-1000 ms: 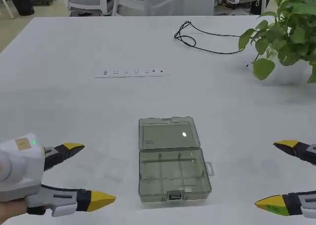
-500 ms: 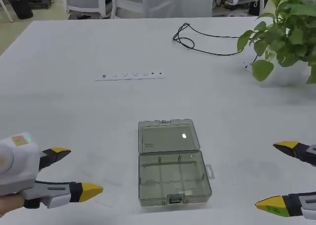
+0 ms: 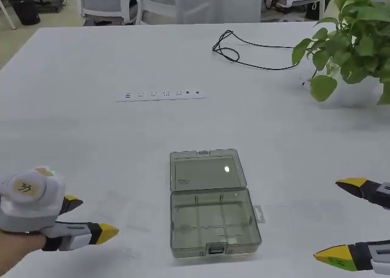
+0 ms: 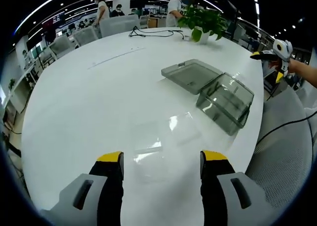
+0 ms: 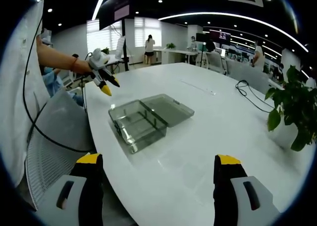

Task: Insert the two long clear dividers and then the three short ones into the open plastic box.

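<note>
A smoky clear plastic box (image 3: 213,224) lies near the table's front edge with its lid (image 3: 208,172) folded flat behind it. Faint grid lines show inside the base. My left gripper (image 3: 89,217) hovers open left of the box. In the left gripper view, flat clear dividers (image 4: 163,137) lie on the white table just ahead of the left gripper (image 4: 161,159), with the box (image 4: 225,102) beyond them to the right. My right gripper (image 3: 341,219) hangs open right of the box, nothing between its jaws. The right gripper view looks across the box (image 5: 138,124) to the left gripper (image 5: 102,81).
A white power strip (image 3: 161,95) lies mid-table. At the far side a black cable (image 3: 244,49) loops. A leafy potted plant (image 3: 350,40) stands at the far right. Chairs (image 3: 103,0) line the far edge. A grey chair (image 5: 49,146) sits by the table's near edge.
My left gripper has drawn back toward the lower left and rolled, so its body now covers more of its jaws. The right gripper and the box have stayed put.
</note>
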`<state>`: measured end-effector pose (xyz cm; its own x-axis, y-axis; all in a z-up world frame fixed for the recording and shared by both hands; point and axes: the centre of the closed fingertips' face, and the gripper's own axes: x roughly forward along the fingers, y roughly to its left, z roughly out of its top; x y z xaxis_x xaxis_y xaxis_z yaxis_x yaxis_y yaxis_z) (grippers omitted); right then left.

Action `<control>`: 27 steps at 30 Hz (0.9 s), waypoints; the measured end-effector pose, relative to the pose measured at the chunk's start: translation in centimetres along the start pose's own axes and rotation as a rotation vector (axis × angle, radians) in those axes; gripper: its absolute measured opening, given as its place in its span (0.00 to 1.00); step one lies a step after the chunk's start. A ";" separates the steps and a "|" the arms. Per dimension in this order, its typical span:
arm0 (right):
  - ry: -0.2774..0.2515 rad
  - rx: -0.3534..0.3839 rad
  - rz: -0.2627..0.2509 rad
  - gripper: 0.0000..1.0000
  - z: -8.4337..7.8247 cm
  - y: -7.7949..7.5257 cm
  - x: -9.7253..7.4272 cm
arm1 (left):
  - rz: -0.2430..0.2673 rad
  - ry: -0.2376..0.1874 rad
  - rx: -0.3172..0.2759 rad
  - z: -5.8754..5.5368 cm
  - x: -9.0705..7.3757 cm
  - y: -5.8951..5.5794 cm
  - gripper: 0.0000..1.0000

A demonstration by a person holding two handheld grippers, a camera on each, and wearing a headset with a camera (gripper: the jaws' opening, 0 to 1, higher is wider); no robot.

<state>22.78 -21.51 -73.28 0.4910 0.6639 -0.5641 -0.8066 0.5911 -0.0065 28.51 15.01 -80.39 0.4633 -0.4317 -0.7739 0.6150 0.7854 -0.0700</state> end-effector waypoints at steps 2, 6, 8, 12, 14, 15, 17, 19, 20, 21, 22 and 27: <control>0.000 0.001 0.001 0.93 0.0 0.0 0.0 | 0.006 0.018 0.005 -0.3 0.4 0.1 0.61; -0.003 0.004 0.001 0.93 0.0 0.1 0.1 | 0.024 0.075 -0.035 -1.2 1.1 0.5 0.61; -0.004 0.005 0.002 0.93 0.0 0.1 0.1 | 0.037 0.103 -0.034 -1.8 1.5 0.7 0.58; -0.006 0.009 0.002 0.92 0.0 0.2 0.2 | 0.052 0.133 -0.043 -2.3 2.0 1.0 0.55; -0.006 0.011 0.001 0.92 -0.1 0.2 0.2 | 0.061 0.144 -0.054 -2.5 2.3 1.3 0.53; -0.006 0.012 0.001 0.92 -0.1 0.2 0.2 | 0.064 0.150 -0.059 -2.6 2.3 1.3 0.53; -0.005 0.013 0.001 0.92 -0.2 0.2 0.2 | 0.069 0.160 -0.061 -2.7 2.4 1.4 0.52; -0.006 0.014 0.001 0.92 -0.2 0.2 0.2 | 0.074 0.177 -0.060 -3.1 2.7 1.5 0.50; -0.007 0.015 0.001 0.92 -0.1 0.2 0.2 | 0.076 0.180 -0.060 -3.2 2.8 1.5 0.49; -0.007 0.015 0.000 0.92 -0.1 0.2 0.2 | 0.078 0.184 -0.061 -3.2 2.8 1.5 0.49; -0.007 0.014 0.000 0.92 -0.1 0.2 0.2 | 0.087 0.180 -0.051 -3.1 2.7 1.5 0.47; -0.008 0.016 -0.001 0.92 -0.1 0.1 0.3 | 0.101 0.202 -0.035 -3.2 2.6 1.6 0.42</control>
<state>22.83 -21.25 -73.54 0.4941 0.6668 -0.5578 -0.8009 0.5987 0.0062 28.66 16.55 -84.47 0.3820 -0.2548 -0.8883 0.5474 0.8369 -0.0046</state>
